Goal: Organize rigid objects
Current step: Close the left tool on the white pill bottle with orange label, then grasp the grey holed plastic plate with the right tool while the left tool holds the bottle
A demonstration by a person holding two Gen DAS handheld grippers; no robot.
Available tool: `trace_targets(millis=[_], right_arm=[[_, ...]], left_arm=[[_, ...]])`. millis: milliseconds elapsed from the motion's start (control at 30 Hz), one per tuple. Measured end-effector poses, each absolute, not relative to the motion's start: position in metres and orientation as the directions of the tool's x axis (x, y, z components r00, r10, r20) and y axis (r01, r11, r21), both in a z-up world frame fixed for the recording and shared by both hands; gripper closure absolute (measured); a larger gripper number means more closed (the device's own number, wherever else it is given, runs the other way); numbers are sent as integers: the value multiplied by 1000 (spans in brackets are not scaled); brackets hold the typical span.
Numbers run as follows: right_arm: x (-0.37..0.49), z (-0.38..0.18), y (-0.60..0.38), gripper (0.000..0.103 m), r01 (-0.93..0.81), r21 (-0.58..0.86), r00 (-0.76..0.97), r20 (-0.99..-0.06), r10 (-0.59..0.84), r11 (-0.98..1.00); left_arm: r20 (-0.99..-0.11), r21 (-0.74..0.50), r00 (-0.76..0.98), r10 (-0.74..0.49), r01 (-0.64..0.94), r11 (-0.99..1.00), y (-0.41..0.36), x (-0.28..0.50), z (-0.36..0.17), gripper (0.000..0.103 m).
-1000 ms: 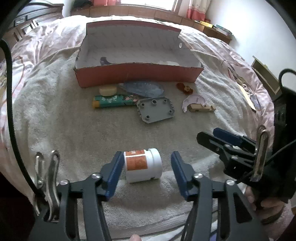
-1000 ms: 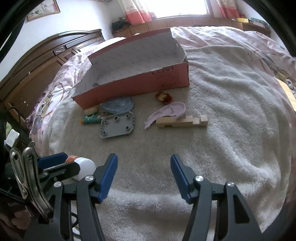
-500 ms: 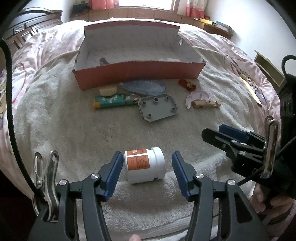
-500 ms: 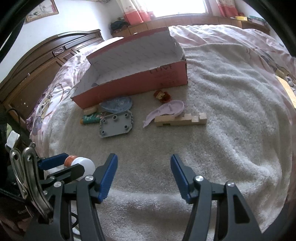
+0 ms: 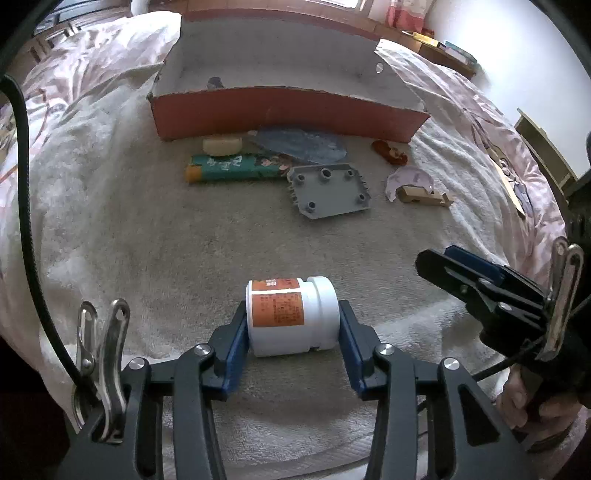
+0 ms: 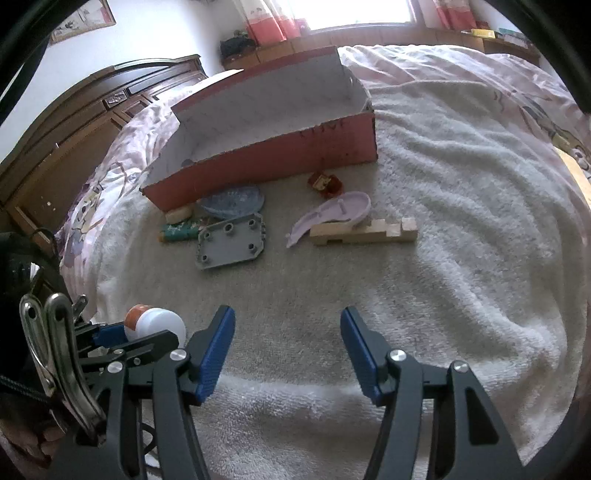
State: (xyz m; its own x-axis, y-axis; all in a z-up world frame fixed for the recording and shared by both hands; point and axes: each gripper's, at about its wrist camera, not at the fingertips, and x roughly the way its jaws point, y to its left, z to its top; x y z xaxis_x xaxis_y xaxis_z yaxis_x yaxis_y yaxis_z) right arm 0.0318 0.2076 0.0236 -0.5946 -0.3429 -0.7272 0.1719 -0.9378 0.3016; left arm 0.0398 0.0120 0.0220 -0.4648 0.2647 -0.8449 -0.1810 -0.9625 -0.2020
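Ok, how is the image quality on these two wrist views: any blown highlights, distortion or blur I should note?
Left wrist view: strong fisheye bending, the red box front curves; the white bottle between the left gripper pads is sharp, no glare. Right wrist view: window blown out, dark vignette in the corners, right gripper sharp, towel evenly lit with soft shadows.

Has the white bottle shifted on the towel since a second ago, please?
No: the white bottle lies at the same spot relative to the grey plate; only the left hand-held gripper has just closed on it.
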Motion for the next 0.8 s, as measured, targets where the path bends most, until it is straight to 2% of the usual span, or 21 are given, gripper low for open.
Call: trace_targets(millis=[133, 333, 533, 800], right_arm=[[30, 24, 202, 40, 182, 291, -590, -732, -341, -939], [23, 27, 186, 39, 223, 267, -587, -731, -348, -937], [9, 27, 162, 32, 269, 253, -573, -733, -366, -929], [-14, 17, 133, 17, 285, 166, -579, -755, -307, -944]], left_arm=[[-841, -209, -468, 272, -182, -961, 7, 38, 25, 58], [-822, -136, -548, 156, -76, -988, -21, 27, 36, 58], [-811, -95, -581, 77, 0, -996, -43, 16, 32, 58], [-797, -116, -597, 93, -1, -993, -49, 13, 24, 58]])
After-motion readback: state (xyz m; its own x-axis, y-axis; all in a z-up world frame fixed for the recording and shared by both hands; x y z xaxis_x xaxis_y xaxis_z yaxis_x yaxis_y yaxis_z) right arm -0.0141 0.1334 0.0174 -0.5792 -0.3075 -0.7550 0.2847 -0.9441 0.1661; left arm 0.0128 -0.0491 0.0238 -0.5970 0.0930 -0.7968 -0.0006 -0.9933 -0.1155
